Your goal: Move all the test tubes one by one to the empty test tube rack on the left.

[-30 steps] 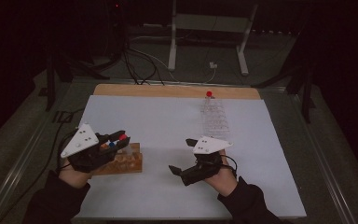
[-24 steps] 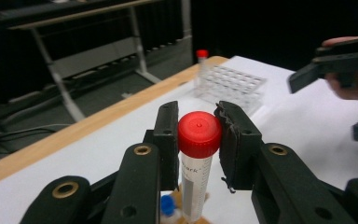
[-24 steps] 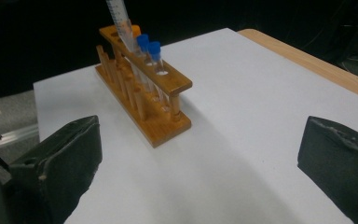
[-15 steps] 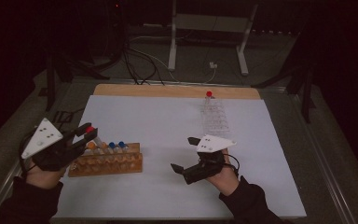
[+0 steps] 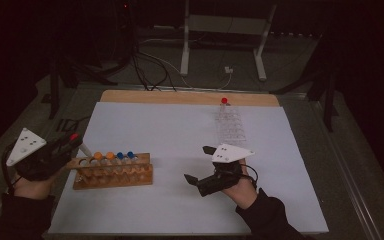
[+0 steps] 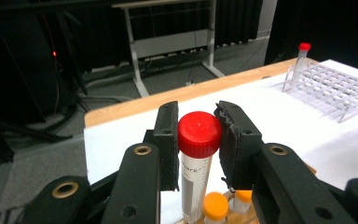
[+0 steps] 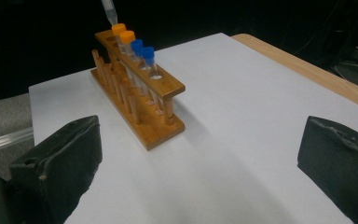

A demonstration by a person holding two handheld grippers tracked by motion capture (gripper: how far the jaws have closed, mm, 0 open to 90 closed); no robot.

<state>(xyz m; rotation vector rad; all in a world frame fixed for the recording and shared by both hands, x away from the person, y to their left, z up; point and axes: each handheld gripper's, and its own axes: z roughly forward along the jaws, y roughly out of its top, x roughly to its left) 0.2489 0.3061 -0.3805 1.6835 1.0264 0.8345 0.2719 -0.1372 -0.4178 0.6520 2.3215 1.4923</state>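
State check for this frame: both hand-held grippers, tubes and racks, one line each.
Left hand-held gripper: shut on red-capped tube.
Red-capped tube: lifted beside the wooden rack.
Right hand-held gripper: open, holding nothing.
Wooden rack: upright, four capped tubes seated.
Clear rack: one red-capped tube standing.

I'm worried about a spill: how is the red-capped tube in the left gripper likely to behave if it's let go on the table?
The red-capped tube is round and slim with a tapered tip, so it would probably not stand alone and might roll. Its smooth clear plastic wall may be slippery; the left gripper clamps just below the cap. It looks light and stiff, and the cap seems screwed on, so leaking appears unlikely.
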